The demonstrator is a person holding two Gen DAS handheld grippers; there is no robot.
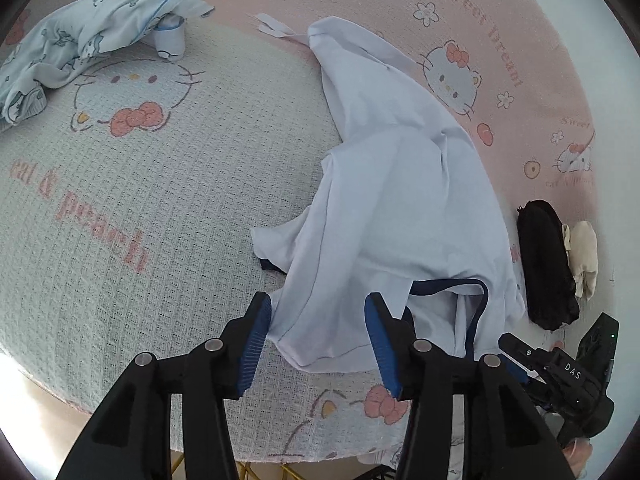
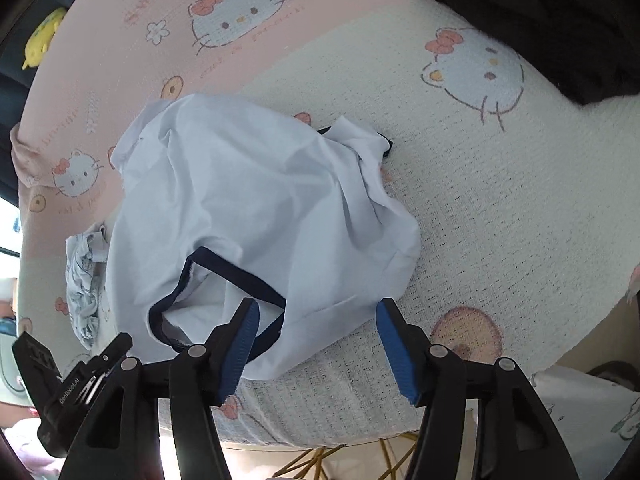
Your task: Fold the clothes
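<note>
Shirt: crumpled pale-blue cotton T-shirt with navy collar, ahead of both grippers, unfolded.
Left gripper: jaws apart, empty.
Right gripper: wide, empty.
Remaining: all folds.

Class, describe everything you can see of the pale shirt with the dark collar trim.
The shirt is pale blue-white, thin and creased, with navy trim round the neck opening and at a sleeve edge. It lies crumpled and unfolded on the cartoon-cat blanket, neck toward the near edge. Both grippers, left and right, stand open over its near hem, not clamping it.
</note>
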